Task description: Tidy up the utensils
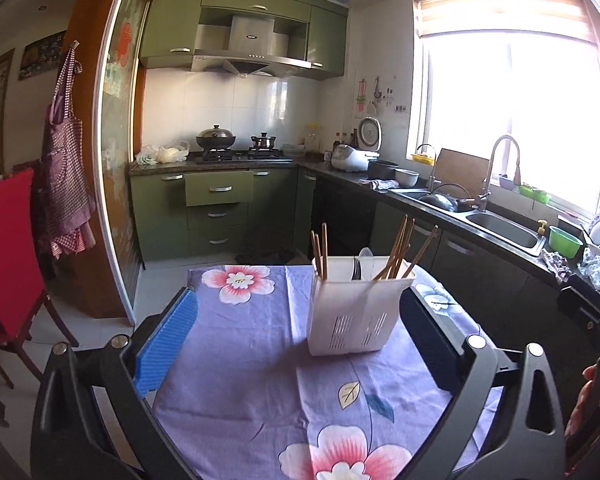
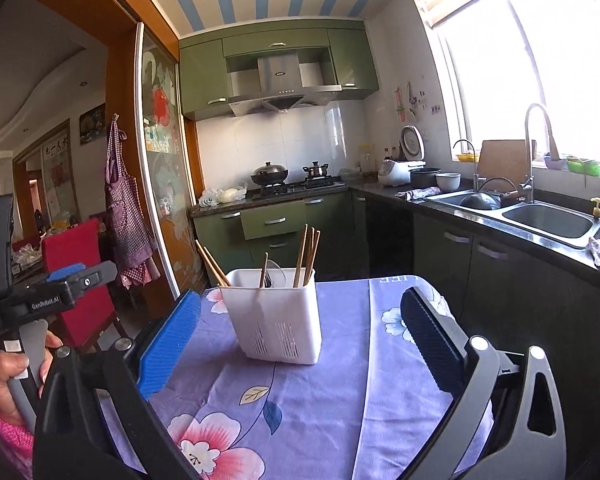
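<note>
A white slotted utensil holder point(image 1: 356, 308) stands upright on the purple flowered tablecloth point(image 1: 240, 368), toward the table's far edge. Wooden chopsticks point(image 1: 398, 248) stick out of its left and right compartments, and a fork and a pale spoon point(image 1: 365, 258) sit in the middle one. My left gripper point(image 1: 298, 300) is open and wide, empty, a little short of the holder. My right gripper point(image 2: 300, 300) is also open and empty, with the holder point(image 2: 276, 316) ahead between its blue and black fingers. In the right wrist view a hand point(image 2: 8, 368) holds the left gripper's handle at the left.
A dark counter with a steel double sink point(image 1: 504, 232) and tall tap runs along the right under the window. A stove with pots point(image 1: 236, 148) sits at the back. A red-covered chair point(image 1: 8, 256) and a hanging apron point(image 1: 62, 168) stand left of the table.
</note>
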Available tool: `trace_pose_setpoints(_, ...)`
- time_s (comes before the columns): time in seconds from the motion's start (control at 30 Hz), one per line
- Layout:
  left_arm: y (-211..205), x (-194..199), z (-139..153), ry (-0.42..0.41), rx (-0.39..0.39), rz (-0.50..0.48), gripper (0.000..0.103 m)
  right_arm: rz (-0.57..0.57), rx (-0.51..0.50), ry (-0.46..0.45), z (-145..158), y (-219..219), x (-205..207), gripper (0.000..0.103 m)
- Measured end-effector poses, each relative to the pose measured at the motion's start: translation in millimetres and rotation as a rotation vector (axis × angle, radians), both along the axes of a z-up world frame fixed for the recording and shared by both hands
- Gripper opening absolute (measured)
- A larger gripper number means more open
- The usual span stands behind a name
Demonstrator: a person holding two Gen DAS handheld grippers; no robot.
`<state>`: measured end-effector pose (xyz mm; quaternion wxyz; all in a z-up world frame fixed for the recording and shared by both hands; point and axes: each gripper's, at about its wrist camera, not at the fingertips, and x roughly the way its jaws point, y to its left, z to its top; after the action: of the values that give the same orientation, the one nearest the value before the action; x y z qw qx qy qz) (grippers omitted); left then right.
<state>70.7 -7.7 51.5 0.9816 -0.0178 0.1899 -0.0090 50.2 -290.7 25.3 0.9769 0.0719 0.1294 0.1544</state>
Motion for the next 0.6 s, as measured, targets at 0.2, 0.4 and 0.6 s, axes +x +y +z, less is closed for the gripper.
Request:
trace_pose_setpoints(0.2,-6,-40,-14,0.013,0.004,-0.018,0.096,-0.081,-0.087,-0.075,-8,9,-62,0.098)
trace_pose_setpoints(0.4,-7,-62,-18,-0.004,-0.016,-0.018,0.096,-0.088,-0.067,-0.097,-12,18,-84,0.098)
trace_pose_setpoints(0.6,-8,-71,-18,-0.022,0.005,0.002,0.096,-0.1,-0.034,-0.082,-9,14,-76,0.098)
